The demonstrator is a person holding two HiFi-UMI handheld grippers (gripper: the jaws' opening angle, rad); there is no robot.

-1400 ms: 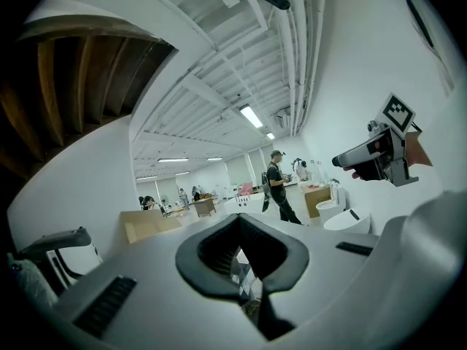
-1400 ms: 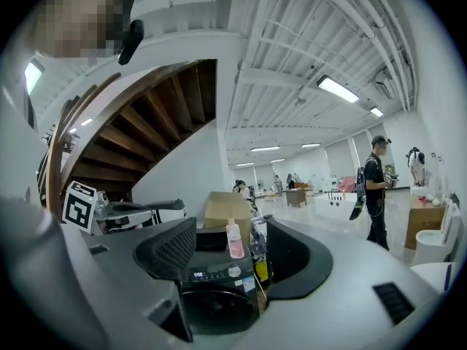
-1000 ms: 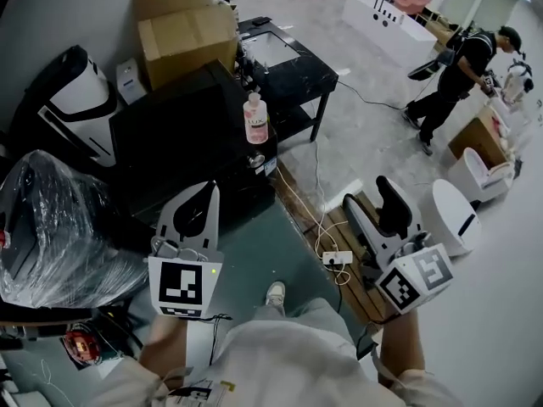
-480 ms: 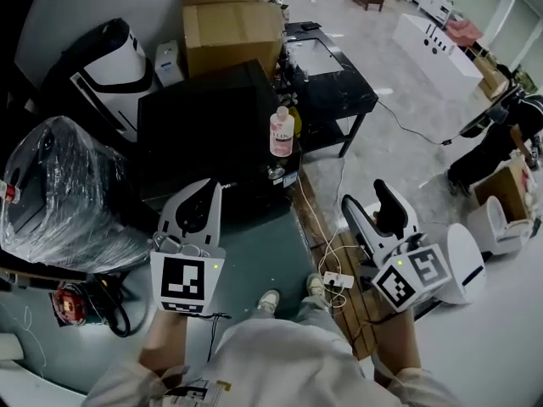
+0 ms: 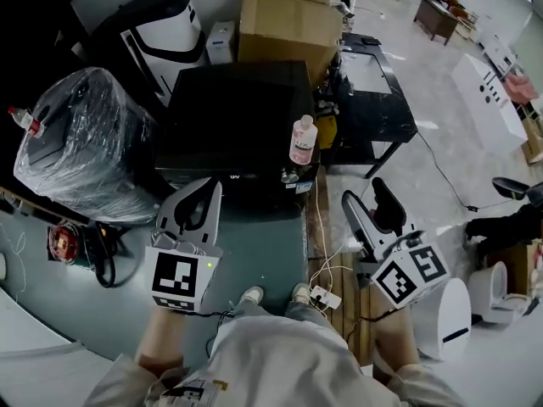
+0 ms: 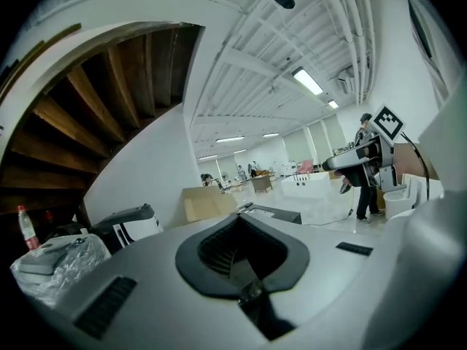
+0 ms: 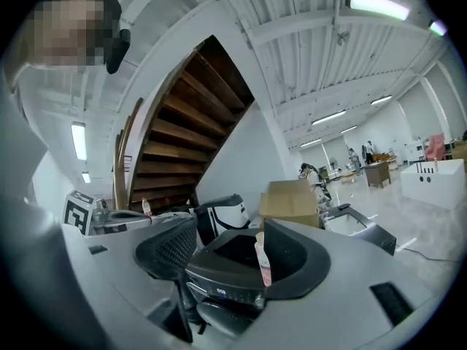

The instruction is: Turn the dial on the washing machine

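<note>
Right gripper (image 5: 363,195) open and empty, left gripper (image 5: 209,190) closed on nothing, both short of the washer (image 5: 237,117); dial (image 5: 291,176) sits at front panel's right end below the bottle (image 5: 303,140), ahead-left of the right jaws and framed between them, so right looks better placed.

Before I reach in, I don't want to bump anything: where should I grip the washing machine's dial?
Likely across the round rim of the dial, coming straight from the front with the right gripper: it sits on the washing machine's front panel near its right corner, below the pink bottle.
</note>
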